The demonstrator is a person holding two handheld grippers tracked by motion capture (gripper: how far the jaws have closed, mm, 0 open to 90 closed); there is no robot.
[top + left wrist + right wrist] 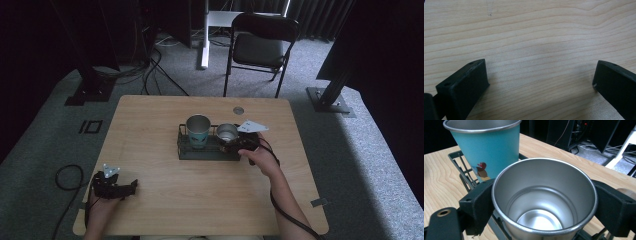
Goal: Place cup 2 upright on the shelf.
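Two cups in the rack (207,150)!
Right gripper (235,143) clamps the steel cup (544,200) beside the teal cup (486,147); left gripper (131,187) gapes wide, empty, over bare table (536,37).

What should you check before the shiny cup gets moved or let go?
1. Right gripper fingers against both sides of the steel cup: ok.
2. Steel cup upright and empty: ok.
3. Steel cup's base seated flat in the wire rack: cannot tell, the base is hidden.
4. Teal cup upright in the rack, apart from the steel cup: ok.
5. Left gripper open, resting on the table, away from the rack: ok.
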